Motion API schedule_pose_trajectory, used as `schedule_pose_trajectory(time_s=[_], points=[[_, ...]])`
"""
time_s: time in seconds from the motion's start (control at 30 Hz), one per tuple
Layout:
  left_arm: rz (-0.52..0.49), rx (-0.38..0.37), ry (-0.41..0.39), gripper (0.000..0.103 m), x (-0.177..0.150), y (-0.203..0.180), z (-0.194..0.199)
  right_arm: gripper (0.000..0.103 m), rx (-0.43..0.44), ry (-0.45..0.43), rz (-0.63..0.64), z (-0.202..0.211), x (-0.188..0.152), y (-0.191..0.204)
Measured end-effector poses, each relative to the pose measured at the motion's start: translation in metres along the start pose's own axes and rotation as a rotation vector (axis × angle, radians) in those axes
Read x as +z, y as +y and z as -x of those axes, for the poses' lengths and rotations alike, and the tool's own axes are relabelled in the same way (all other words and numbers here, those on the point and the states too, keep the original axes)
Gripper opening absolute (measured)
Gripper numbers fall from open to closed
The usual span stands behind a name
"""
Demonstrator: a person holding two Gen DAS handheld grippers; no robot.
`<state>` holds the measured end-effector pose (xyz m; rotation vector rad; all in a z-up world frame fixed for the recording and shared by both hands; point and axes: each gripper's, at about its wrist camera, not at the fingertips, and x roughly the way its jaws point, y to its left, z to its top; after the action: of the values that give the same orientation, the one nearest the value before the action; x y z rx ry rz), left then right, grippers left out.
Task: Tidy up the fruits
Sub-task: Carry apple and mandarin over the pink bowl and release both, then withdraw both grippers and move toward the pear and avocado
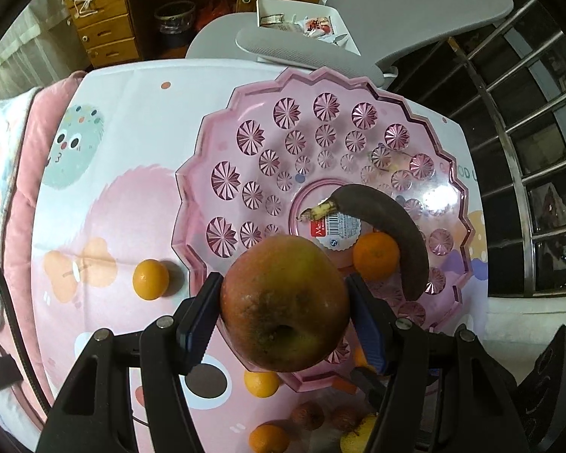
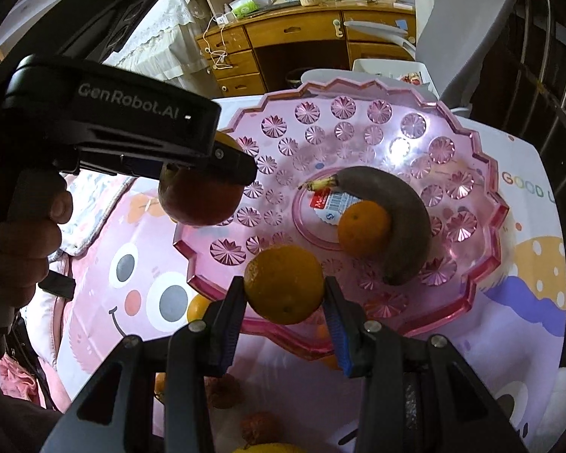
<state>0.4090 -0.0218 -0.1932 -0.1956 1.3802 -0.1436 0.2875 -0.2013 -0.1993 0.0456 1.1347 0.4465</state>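
Note:
My left gripper point(image 1: 283, 279) is shut on a large red-green apple point(image 1: 283, 302), which hangs over the near-left rim of the pink scalloped tray point(image 1: 192, 173). The right wrist view shows the same apple point(image 2: 200, 200) above that tray's left side. My right gripper point(image 2: 284, 287) is shut on an orange point(image 2: 285, 275) over the tray's point(image 2: 483, 173) near rim. In the tray lie a dark overripe banana point(image 1: 396, 219) point(image 2: 403, 211) and one orange point(image 1: 375, 255) point(image 2: 364, 228).
Loose oranges point(image 1: 151, 279) point(image 1: 260, 383) point(image 1: 268, 438), brown rough-skinned fruits point(image 1: 307, 413) and a yellow fruit point(image 1: 358, 436) lie on the patterned cloth near the tray. A grey chair point(image 1: 415, 11) and wooden drawers point(image 1: 102, 22) stand behind. Window bars point(image 1: 528, 151) run along the right.

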Motion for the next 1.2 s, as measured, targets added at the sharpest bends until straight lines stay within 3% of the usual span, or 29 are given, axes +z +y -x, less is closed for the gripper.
schedule_pose_trajectory(time_s=[0.07,0.17,0.6,0.9,1.2], points=[[0.004,-0.001,-0.004,0.068,0.0,0.001,0.001,0.052,0.001,-0.018,-0.003,0.004,0.0,0.0],[-0.005,-0.032,-0.046,0.082,-0.001,-0.001,0.012,0.059,-0.013,-0.032,0.0,0.009,0.0,0.003],[-0.067,-0.099,-0.084,0.082,-0.03,-0.003,0.05,0.059,-0.074,-0.048,-0.08,0.041,-0.011,0.012],[-0.116,-0.116,-0.083,0.082,-0.081,0.008,0.078,0.059,-0.126,-0.044,-0.219,0.071,-0.038,0.027],[-0.192,-0.136,-0.071,0.082,-0.139,0.017,0.092,0.059,-0.18,-0.048,-0.36,0.1,-0.087,0.046]])
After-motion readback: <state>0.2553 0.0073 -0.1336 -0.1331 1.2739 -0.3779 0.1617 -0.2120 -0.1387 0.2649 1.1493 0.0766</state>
